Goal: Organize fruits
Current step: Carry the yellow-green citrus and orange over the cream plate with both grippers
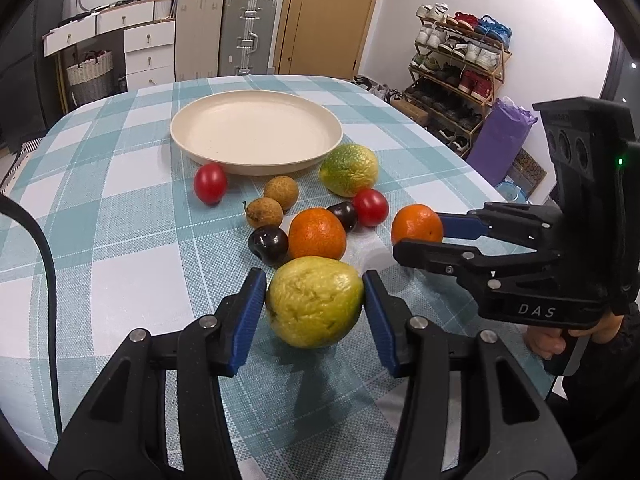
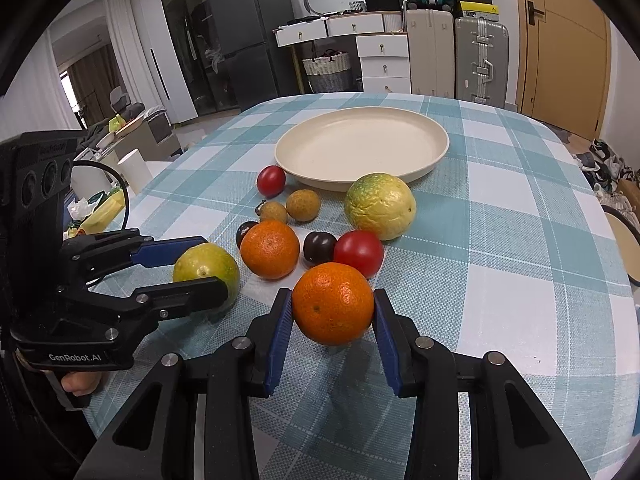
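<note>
Blue-padded left hand-held gripper (image 1: 315,300) clamps a guava (image 1: 315,301), tilted downward.

Left tongs (image 1: 315,294) clamp a yellow-green fruit (image 1: 315,302) on the checked tabletop (image 1: 120,208). Right tongs (image 1: 418,236) grip an orange (image 1: 416,224). Beyond lies an empty plate (image 1: 256,132).

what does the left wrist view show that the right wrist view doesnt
Only the left wrist view shows the shoe rack and the purple bag beside it, right of the table.

Only the right wrist view shows the dark fridge and the white curtains on the left.

Both show the cream plate, bare, the fruits clustered in front of it, the left gripper closed on the yellow-green fruit, and the right gripper closed on the orange.
</note>
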Available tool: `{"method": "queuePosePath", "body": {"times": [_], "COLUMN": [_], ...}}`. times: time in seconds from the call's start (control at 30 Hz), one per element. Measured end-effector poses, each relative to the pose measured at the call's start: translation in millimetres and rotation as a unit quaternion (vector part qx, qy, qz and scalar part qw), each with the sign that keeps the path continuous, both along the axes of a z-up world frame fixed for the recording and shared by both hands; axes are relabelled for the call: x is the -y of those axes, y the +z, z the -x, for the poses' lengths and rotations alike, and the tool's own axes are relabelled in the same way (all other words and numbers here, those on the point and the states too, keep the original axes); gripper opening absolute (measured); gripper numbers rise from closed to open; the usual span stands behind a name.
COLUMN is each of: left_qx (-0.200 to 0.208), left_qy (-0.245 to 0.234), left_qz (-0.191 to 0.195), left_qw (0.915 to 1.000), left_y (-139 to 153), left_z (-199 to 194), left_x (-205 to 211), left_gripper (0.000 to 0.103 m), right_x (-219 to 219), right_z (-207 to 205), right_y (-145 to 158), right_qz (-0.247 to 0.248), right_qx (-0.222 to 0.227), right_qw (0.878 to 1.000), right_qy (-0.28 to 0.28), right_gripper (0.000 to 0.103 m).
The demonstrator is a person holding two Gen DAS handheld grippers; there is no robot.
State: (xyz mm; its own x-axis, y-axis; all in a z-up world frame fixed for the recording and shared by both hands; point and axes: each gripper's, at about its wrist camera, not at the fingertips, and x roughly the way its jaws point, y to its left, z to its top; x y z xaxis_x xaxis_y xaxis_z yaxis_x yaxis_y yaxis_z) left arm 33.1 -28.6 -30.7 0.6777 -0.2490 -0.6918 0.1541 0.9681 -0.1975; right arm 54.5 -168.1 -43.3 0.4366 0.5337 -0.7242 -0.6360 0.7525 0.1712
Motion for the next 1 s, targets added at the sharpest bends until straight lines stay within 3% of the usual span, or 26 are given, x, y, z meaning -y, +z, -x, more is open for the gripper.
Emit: {"method": "queuePosePath", "body": {"times": [0.33, 1.0], "left_qx": [-0.027, 0.060], "left_qy": [-0.003, 0.045], "left_qz": [0.004, 0.011], "left_qw": [0.9996, 0.9971], "left_y": [-11.4, 31.7], "left_z": [-10.4, -5.6], "left_x": [4.2, -32.5], "left_gripper": [0.047, 0.047], "right_x": [2.5, -8.0], "right_z": [0.6, -2.3], "right_y": [1.6, 27.0], "right_qz": [-0.002, -0.021], "right_qx": [0.001, 0.038], "right_qw": [1.000, 0.999], "right_qy": [-0.001, 0.000], "right_gripper": [0.040, 0.040]}}
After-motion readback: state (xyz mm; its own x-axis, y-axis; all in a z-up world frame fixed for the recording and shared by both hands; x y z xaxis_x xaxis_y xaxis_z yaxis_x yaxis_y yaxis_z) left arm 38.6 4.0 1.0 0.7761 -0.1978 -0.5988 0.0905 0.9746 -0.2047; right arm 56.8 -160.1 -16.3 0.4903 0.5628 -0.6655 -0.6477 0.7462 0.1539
